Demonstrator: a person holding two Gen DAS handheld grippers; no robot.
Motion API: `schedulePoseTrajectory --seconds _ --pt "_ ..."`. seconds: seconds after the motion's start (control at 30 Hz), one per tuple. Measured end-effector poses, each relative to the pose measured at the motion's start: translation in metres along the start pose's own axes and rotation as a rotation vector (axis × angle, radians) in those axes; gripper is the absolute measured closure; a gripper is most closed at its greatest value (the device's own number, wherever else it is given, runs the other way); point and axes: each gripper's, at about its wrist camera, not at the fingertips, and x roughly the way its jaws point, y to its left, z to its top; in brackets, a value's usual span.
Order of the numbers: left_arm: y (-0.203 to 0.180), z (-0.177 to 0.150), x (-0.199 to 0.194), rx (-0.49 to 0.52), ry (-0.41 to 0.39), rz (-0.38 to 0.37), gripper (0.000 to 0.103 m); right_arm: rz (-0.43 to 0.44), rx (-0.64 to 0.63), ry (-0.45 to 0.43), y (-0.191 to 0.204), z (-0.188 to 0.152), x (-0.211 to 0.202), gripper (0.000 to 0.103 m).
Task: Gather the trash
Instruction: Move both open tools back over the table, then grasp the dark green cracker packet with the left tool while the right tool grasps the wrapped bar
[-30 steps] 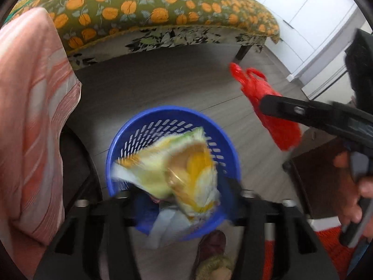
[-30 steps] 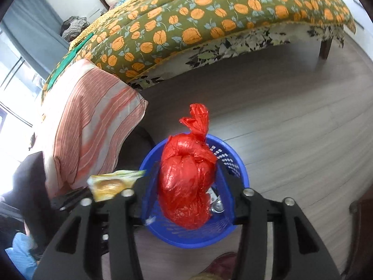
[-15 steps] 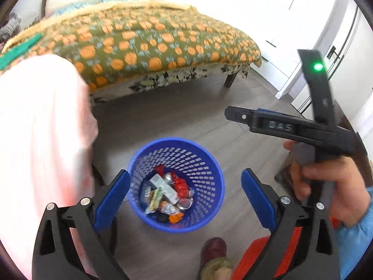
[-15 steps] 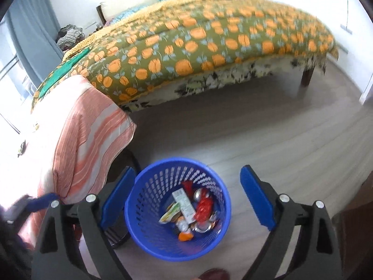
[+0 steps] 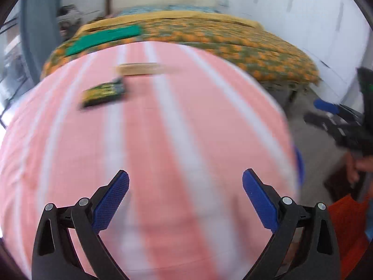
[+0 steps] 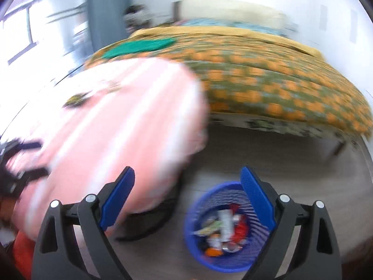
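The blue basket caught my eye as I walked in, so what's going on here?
A person with a gripper in each hand is collecting trash. The blue basket on the floor already holds wrappers and a red bag. Both the left gripper and right gripper are open and empty. The left one faces the striped pink cloth, where a green packet and a tan item lie.
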Motion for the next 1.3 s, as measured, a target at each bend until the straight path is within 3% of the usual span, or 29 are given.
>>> schedulePoseTrajectory --seconds 0.17,0.37,0.6,0.8,0.87,1.0,1.1,1.3 --pt "0.067 0.004 0.004 0.01 0.035 0.025 0.006 0.129 -0.126 0.063 0.09 0.02 0.031 0.014" --pt "0.121 0.029 0.028 0.014 0.073 -0.026 0.006 0.182 -0.227 0.151 0.156 0.032 0.08 0.013" --pt "0.147 0.078 0.07 0.154 0.086 -0.023 0.006 0.187 -0.208 0.133 0.166 0.029 0.089 0.008" --pt "0.145 0.119 0.11 0.263 0.092 -0.083 0.007 0.181 -0.204 0.132 0.167 0.028 0.089 0.007" --pt "0.14 0.124 0.116 0.285 0.084 -0.113 0.016 0.179 -0.205 0.131 0.167 0.028 0.089 0.007" --pt "0.134 0.128 0.114 0.272 0.059 -0.143 0.055 0.18 -0.205 0.131 0.167 0.028 0.089 0.007" --pt "0.134 0.123 0.108 0.232 0.057 -0.103 0.063 0.18 -0.204 0.131 0.167 0.029 0.089 0.007" --pt "0.158 0.09 0.074 0.065 0.079 -0.027 0.066 0.182 -0.198 0.129 0.165 0.028 0.088 0.007"
